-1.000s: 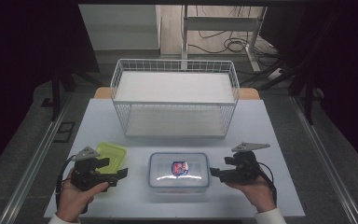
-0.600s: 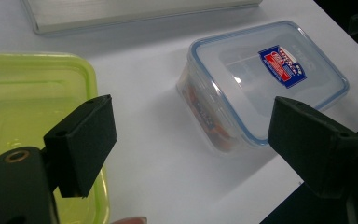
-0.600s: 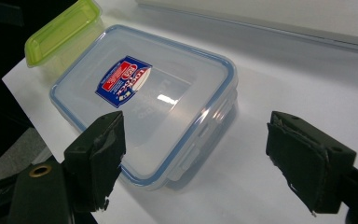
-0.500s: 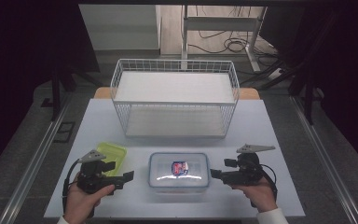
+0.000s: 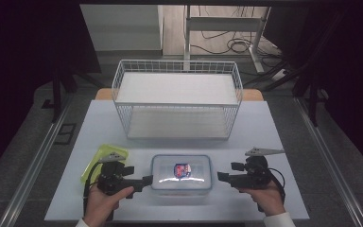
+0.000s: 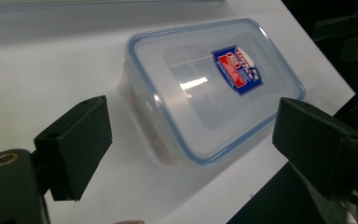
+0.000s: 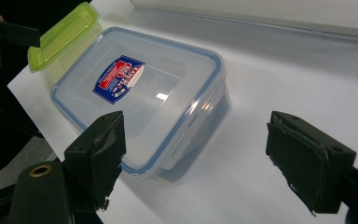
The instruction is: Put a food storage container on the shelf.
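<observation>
A clear plastic food box point(image 5: 181, 172) with a blue-rimmed lid and a red-and-blue sticker lies at the front middle of the white table point(image 5: 274, 127). My left gripper point(image 5: 145, 180) is open just left of the box, its tips close to the box's left end. In the left gripper view the box point(image 6: 205, 84) lies ahead between the spread jaws. My right gripper point(image 5: 221, 177) is open a short way right of the box, and in the right gripper view the box point(image 7: 140, 93) fills the left half ahead of the jaws.
A smaller box with a green lid point(image 5: 103, 160) sits behind my left gripper; it also shows as the green-lidded box point(image 7: 65, 35) in the right gripper view. A white wire basket shelf point(image 5: 177, 101) stands at the back middle of the table.
My left gripper has slid right, toward the clear box's left end. The right gripper has barely shifted. The box has stayed put.
</observation>
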